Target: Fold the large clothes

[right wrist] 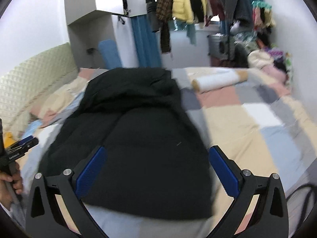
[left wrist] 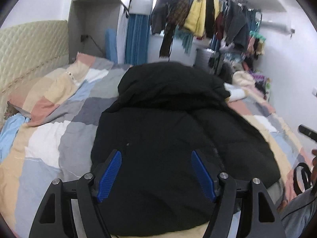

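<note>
A black puffer jacket point(left wrist: 178, 138) lies flat on the patchwork bedspread point(left wrist: 59, 134), its hood end pointing away toward the far edge of the bed and its hem nearest the cameras. Bare bedspread shows on both sides of it: a wide strip on the left running up to a matching pillow point(left wrist: 51, 91) against the quilted headboard point(left wrist: 29, 47), and in the right wrist view a broader stretch on the right, where a white roll point(right wrist: 220, 80) lies well apart from the jacket near the far edge. Beyond the bed, a rail of hanging clothes point(left wrist: 208, 13) crowds the back wall, with a heap of garments point(left wrist: 253, 73) below it at the right.

The left gripper point(left wrist: 156, 158) hovers above the jacket's near half, angled down and forward, its 2 blue-padded fingers point(left wrist: 111, 174) spread wide with nothing between them. The right gripper point(right wrist: 156, 156) is posed much the same over the jacket's near right part, jaws likewise wide apart and holding nothing; whether either pad brushes the fabric cannot be told. In the right wrist view the left gripper shows at the left border, with the person's left hand point(right wrist: 10, 180) wrapped round its handle.

No containers can be made out.
</note>
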`<state>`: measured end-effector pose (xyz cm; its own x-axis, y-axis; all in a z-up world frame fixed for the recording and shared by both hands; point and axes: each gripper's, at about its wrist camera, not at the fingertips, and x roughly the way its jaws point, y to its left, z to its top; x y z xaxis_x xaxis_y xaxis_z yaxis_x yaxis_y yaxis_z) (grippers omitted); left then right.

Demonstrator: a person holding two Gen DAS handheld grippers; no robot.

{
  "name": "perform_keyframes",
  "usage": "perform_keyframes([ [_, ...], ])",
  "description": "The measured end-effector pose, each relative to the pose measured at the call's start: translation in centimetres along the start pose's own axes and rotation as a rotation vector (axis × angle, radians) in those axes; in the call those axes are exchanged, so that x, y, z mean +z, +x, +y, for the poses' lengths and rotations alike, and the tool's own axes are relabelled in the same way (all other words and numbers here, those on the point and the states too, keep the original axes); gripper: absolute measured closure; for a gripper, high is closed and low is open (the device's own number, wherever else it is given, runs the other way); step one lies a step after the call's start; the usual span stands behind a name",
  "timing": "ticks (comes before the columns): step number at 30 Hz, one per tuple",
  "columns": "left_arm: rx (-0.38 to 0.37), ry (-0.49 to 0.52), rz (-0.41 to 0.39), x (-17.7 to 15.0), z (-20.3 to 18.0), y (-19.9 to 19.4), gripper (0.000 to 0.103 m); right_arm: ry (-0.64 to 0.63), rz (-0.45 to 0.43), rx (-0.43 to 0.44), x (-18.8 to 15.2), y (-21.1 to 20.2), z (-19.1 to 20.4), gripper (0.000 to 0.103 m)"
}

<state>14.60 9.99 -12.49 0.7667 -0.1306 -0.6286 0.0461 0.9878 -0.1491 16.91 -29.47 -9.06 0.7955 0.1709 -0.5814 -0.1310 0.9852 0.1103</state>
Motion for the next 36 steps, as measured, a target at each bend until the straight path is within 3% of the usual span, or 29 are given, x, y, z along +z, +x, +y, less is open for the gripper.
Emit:
perform_keyframes([
  [2,-0.006,-0.023,0.022,0.6,1.1,1.0,0.031,0.021,0.035,0.01,1.1,0.8,-1.4,0.0],
  [5,-0.024,-0.083,0.077,0.8,3.2,2.4,0.031,0.076,0.161,0.039,1.4,3.6,-3.5,0.0],
  [10,-0.028,-0.197,0.219,-1.2,7.0,4.6,0.031,0.254,0.349,-0.005,-2.1,8.6,-8.6,0.0],
  [14,-0.036,-0.335,0.283,-3.4,9.7,5.5,0.03,0.43,0.468,0.08,-5.1,11.3,-11.6,0.0],
  [20,-0.031,-0.401,0.36,-5.0,10.6,7.3,0.03,0.629,0.559,0.15,-8.1,13.2,-14.0,0.0],
  [25,-0.027,-0.488,0.395,-5.9,12.3,7.9,0.03,0.629,0.647,0.277,-9.0,14.5,-12.3,0.0],
  [29,-0.06,-0.632,0.399,-6.9,14.8,7.8,0.03,0.539,0.623,0.318,-7.7,14.0,-10.4,0.0],
  [36,-0.035,-0.704,0.399,-8.0,16.5,7.5,0.03,0.459,0.482,0.507,-5.2,11.6,-8.0,0.0],
])
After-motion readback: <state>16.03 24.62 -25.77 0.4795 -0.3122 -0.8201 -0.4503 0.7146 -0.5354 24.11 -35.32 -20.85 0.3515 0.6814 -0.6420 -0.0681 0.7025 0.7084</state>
